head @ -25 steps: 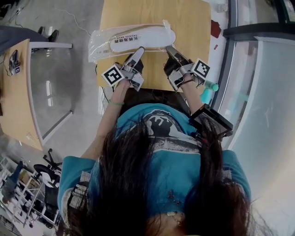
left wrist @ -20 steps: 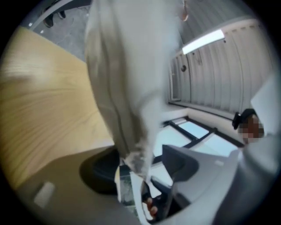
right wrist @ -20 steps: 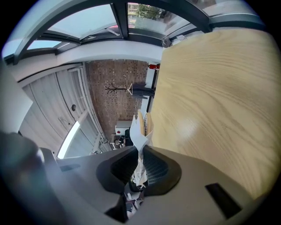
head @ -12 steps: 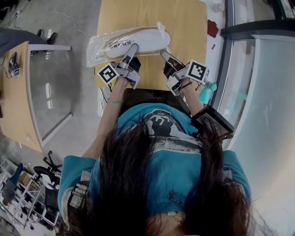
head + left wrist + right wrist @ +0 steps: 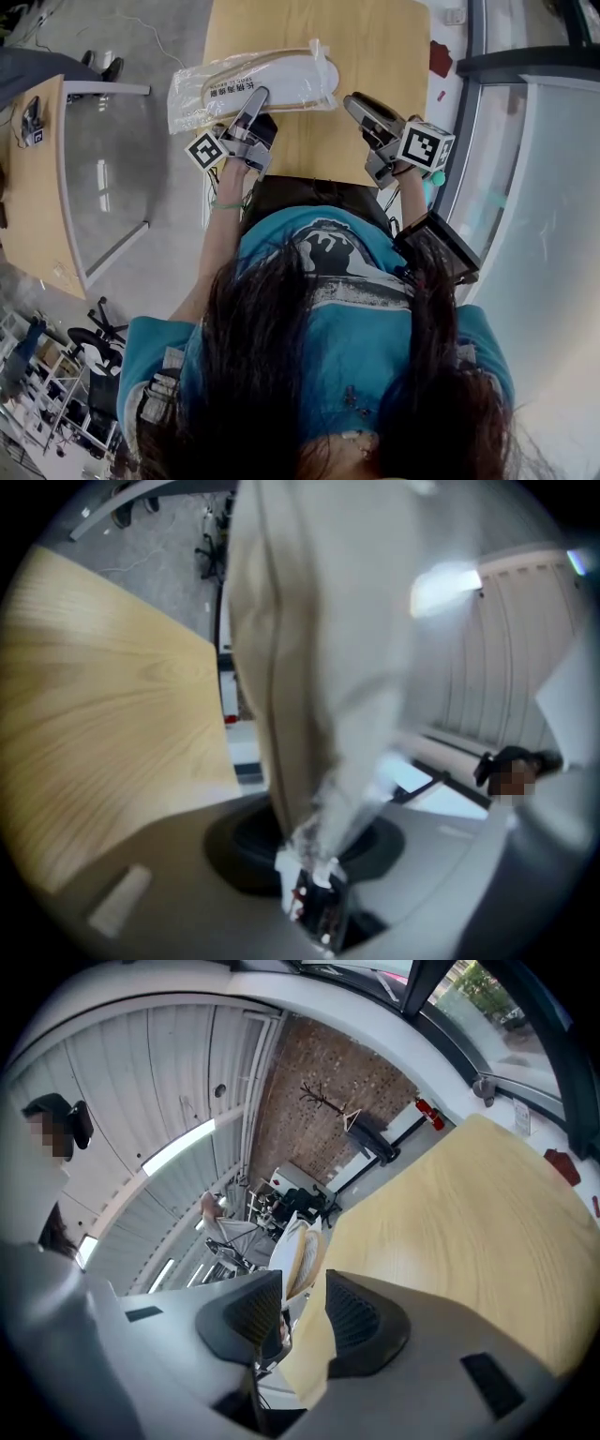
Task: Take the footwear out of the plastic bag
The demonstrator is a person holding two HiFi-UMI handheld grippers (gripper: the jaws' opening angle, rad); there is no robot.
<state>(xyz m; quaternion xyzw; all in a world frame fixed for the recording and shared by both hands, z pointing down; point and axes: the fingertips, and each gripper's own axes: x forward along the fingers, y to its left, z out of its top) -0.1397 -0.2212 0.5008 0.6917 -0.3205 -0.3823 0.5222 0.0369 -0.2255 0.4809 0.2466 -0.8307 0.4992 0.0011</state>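
Note:
A clear plastic bag (image 5: 187, 98) with a white flat slipper (image 5: 272, 80) inside lies across the far part of the wooden table (image 5: 319, 141). My left gripper (image 5: 258, 94) reaches the bag's near edge. In the left gripper view its jaws have just been closing, and crumpled plastic (image 5: 314, 855) is pinched between them; the bagged slipper (image 5: 319, 667) rises ahead. My right gripper (image 5: 354, 101) hovers off the bag's right end. Its jaws have just been opening; the right gripper (image 5: 305, 1312) has nothing between its pads, and the slipper (image 5: 302, 1251) shows far off through the gap.
A second desk (image 5: 33, 187) and a glass panel (image 5: 108, 178) stand to the left. A teal bottle (image 5: 433, 176) and a black device (image 5: 436, 246) sit near my right hand. A window wall runs along the right. A small red item (image 5: 439, 58) lies beyond the table's right edge.
The right gripper let go of the bag's right end, rolled and drew off to the right. The left gripper closed on the bag's near edge, and the bag slid a little left.

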